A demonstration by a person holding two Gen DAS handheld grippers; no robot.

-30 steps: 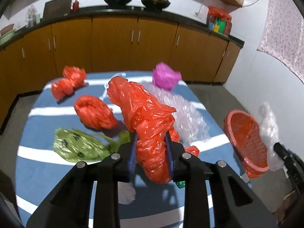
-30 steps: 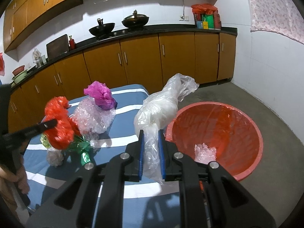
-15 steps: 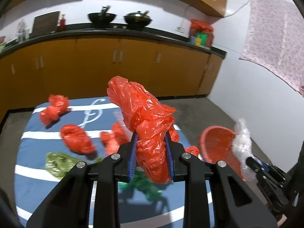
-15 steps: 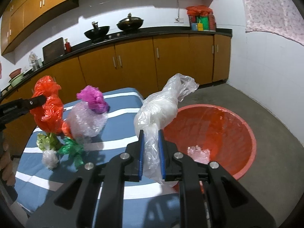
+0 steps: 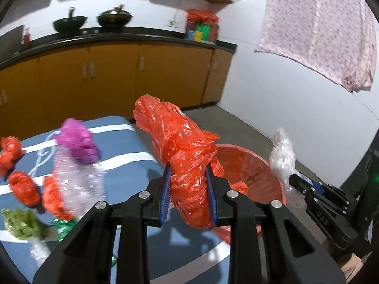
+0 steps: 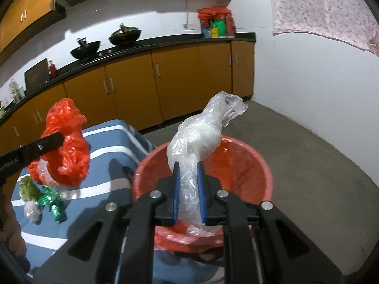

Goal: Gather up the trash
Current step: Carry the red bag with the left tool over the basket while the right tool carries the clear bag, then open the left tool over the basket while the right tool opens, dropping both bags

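Blue striped cloth (image 5: pixel 132 142) covers the table, its edge touching the red basin (image 6: pixel 260 165) on bare concrete floor (image 6: pixel 308 146). Left gripper (image 5: pixel 188 196) clamps a red bag (image 5: pixel 180 146) beside the basin; right gripper (image 6: pixel 187 189) clamps a clear bag (image 6: pixel 201 132) over it. Cabinets (image 6: pixel 189 75) stand beyond.

Left gripper (image 5: pixel 189 189) is clamped on a red plastic bag (image 5: pixel 187 156). At approx. 2 o'clock from it stands the red basin (image 5: pixel 260 165); right gripper (image 5: pixel 293 179) holds a clear bag (image 5: pixel 281 156). At 9 o'clock, blurred trash, probably bubble wrap (image 5: pixel 75 179).
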